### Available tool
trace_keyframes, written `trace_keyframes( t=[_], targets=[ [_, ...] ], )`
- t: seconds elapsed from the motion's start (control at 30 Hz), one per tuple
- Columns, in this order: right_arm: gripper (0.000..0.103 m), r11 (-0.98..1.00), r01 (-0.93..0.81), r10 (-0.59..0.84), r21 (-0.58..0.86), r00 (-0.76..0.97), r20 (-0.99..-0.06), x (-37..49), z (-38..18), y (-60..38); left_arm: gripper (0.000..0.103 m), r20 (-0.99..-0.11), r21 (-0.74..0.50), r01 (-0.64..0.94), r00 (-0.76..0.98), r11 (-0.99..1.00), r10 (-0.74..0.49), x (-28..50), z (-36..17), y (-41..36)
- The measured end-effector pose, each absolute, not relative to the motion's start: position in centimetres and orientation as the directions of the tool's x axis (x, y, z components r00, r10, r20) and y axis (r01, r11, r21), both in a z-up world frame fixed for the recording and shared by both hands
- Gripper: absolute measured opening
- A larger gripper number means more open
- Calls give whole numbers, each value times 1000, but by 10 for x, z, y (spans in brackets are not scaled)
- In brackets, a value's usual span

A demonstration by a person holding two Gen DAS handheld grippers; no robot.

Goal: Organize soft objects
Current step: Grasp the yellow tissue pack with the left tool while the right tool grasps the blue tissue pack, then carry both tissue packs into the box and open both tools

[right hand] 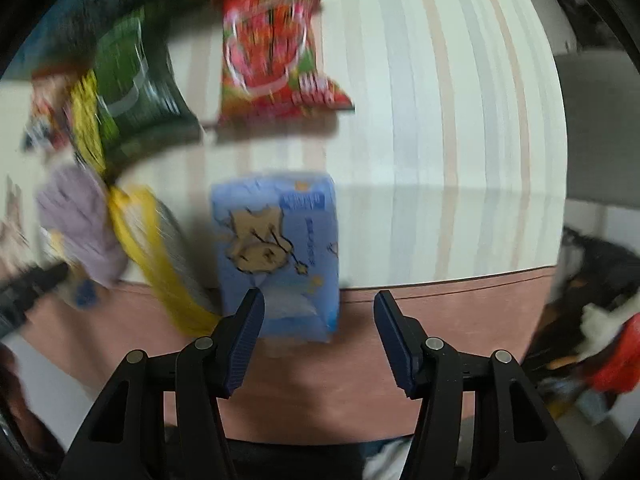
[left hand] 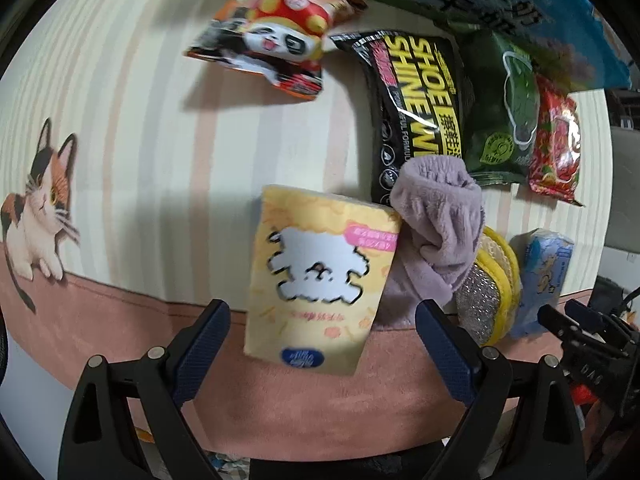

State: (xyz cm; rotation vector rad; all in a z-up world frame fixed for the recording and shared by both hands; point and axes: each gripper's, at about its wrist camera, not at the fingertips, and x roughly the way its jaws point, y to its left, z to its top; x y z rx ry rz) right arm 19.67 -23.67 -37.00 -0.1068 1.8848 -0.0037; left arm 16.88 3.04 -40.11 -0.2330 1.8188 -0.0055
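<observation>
A yellow tissue pack [left hand: 320, 284] is seen lying on the striped bench [left hand: 160, 140], just ahead of the left claw [left hand: 322, 344], whose jaws are spread apart and empty. A purple cloth [left hand: 438, 220] touches its right edge. The right claw [right hand: 319, 334], also spread, is framed around a blue tissue pack [right hand: 280, 248]. Snack bags [left hand: 276, 28] are crowded behind.

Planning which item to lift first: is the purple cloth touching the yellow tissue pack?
Touching. In the left wrist view the purple cloth presses against the upper right edge of the yellow tissue pack, with no tablecloth showing between them.
</observation>
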Motion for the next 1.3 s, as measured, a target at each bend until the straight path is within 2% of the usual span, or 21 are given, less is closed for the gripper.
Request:
trace_keyframes(
  t=[0.1, 0.13, 0.17, 0.23, 0.6, 0.63, 0.67, 0.7, 0.77, 0.87, 1.1, 1.3],
  targets=[
    [65, 999, -39, -29, -17, -319, -947, 192, -377, -240, 93, -961, -129, -133, -228, 983, -157, 171, -407, 16],
    [70, 1000, -22, -17, -11, -309, -951, 194, -378, -240, 84, -963, -134, -131, -218, 982, -161, 172, -407, 15],
    [73, 1000, -4, -5, -3, -289, -957, 194, -373, -243, 81, -965, -135, -132, -206, 982, -160, 172, -404, 13],
    [75, 1000, 21, 21, 17, -250, -968, 194, -361, -249, 61, -972, -104, -125, -197, 987, -127, 173, -400, 12],
    [76, 1000, 22, 19, 14, -279, -960, 205, -389, -213, 61, -971, -115, -160, -188, 980, -145, 163, -411, 29],
    [74, 1000, 13, -1, -5, -283, -959, 204, -390, -212, 61, -972, -113, -160, -187, 981, -142, 172, -422, 33],
    [64, 1000, 12, -7, -10, -281, -960, 203, -391, -210, 60, -973, -110, -162, -183, 981, -140, 168, -423, 35],
    [62, 1000, 11, -17, -21, -275, -961, 201, -390, -208, 60, -974, -109, -166, -178, 980, -139, 164, -421, 37],
    [46, 1000, 8, -21, -25, -267, -963, 195, -384, -205, 60, -975, -120, -178, -165, 977, -149, 152, -400, 52],
    [32, 1000, 22, -10, -16, -259, -966, 187, -371, -206, 60, -977, -126, -189, -146, 974, -155, 140, -387, 59],
    [27, 994, 89, 74, 57, -202, -977, 157, -309, -229, 60, -982, -161, -180, -72, 970, -176, 131, -335, 63],
    [26, 973, 112, 214, 202, -110, -971, 166, -217, -245, 60, -969, -247, -132, 34, 960, -245, 173, -253, 52]
  ],
)
